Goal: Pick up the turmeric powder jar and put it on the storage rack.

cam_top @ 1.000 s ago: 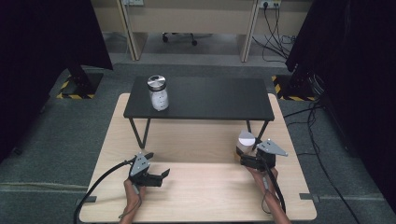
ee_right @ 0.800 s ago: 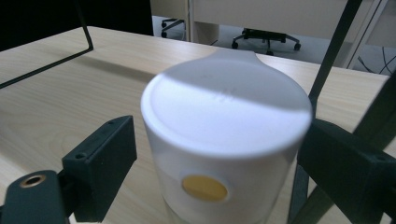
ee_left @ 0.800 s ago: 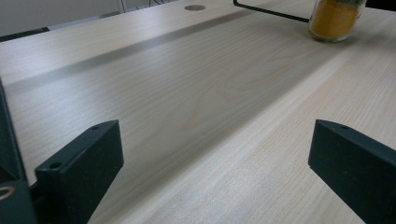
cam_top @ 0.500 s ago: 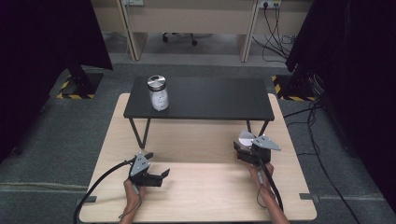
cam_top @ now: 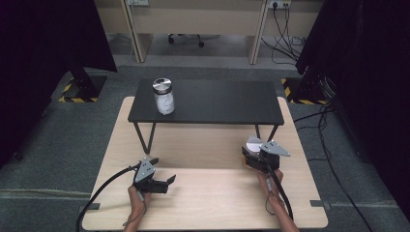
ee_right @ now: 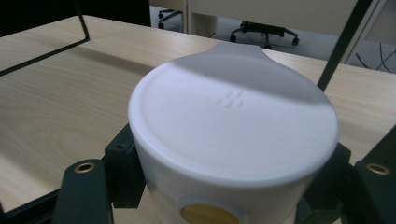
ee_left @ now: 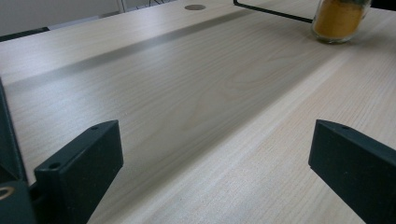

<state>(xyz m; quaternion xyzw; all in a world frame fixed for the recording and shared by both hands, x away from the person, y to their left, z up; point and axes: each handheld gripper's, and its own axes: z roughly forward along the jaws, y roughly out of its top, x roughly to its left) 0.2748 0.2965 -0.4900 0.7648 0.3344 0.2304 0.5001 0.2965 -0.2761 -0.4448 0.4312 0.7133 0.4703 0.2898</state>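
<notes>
Clamping the white-lidded jar (ee_right: 233, 140) near the table's (cam_top: 203, 203) right edge, the right gripper (cam_top: 258, 157) grips its smooth, probably slippery sides below the lid; the left gripper (cam_top: 159, 182) hovers apart, empty.

Orange-filled jar (ee_left: 339, 21), top cut off by the frame edge.

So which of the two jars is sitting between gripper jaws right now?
The white-lidded jar with yellow contents, on the light table between the right gripper jaws. The metal-lidded jar stands alone on the black shelf.
</notes>
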